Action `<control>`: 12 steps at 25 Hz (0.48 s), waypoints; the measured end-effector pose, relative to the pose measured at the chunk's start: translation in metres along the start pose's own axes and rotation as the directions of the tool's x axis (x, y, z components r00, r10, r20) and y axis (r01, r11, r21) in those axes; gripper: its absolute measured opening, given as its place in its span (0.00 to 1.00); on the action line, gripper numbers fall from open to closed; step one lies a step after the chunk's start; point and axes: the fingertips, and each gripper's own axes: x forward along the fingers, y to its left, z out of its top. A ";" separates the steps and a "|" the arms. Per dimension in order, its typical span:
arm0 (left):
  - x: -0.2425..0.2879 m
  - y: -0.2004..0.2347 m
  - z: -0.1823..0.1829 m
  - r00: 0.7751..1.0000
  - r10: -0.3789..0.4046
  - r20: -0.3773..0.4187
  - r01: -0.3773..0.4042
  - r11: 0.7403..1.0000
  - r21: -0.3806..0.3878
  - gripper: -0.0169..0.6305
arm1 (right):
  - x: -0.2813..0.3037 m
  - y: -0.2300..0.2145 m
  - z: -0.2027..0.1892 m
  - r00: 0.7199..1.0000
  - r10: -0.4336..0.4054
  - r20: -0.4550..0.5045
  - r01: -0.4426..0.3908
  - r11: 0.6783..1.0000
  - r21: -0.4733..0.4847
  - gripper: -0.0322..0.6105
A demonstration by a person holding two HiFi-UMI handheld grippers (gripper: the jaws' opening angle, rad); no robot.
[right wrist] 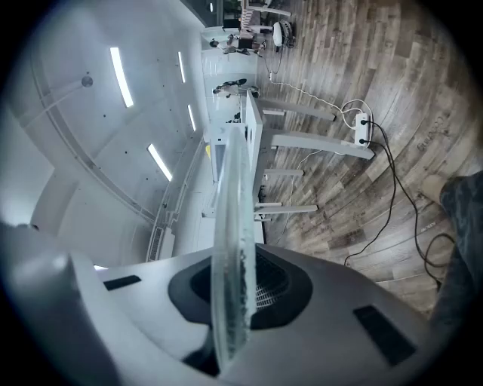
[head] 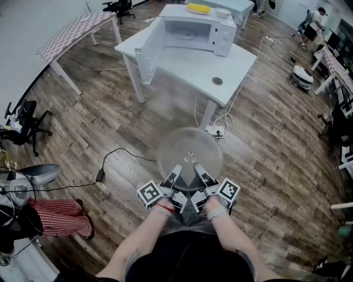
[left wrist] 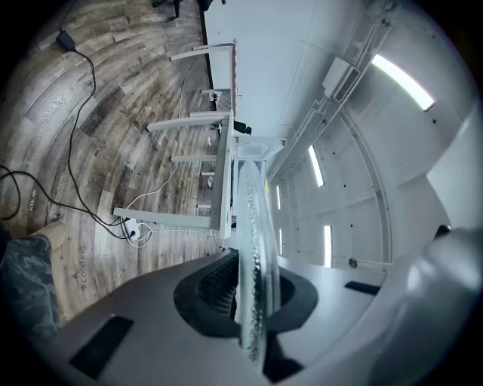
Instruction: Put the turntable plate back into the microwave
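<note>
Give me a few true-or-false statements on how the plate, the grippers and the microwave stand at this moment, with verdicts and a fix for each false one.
1. The left gripper and the right gripper are both shut on the near rim of the glass turntable plate. True.
2. The microwave has its door closed. False: the door stands open.
3. The plate already lies inside the microwave. False: it is held over the floor, apart from the white table.
4. A yellow object lies on top of the microwave. True.
5. The microwave stands on the floor. False: it stands on the white table.
</note>
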 end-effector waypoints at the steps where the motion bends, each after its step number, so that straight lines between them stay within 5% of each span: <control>1: 0.001 -0.001 0.001 1.000 -0.005 0.000 0.005 1.000 0.004 0.07 | 0.001 0.000 0.001 1.000 0.003 0.000 -0.003 1.000 0.001 0.11; 12: 0.049 0.003 0.022 1.000 0.021 0.013 -0.022 1.000 0.013 0.07 | 0.041 0.004 0.037 1.000 0.001 -0.014 0.000 1.000 0.013 0.11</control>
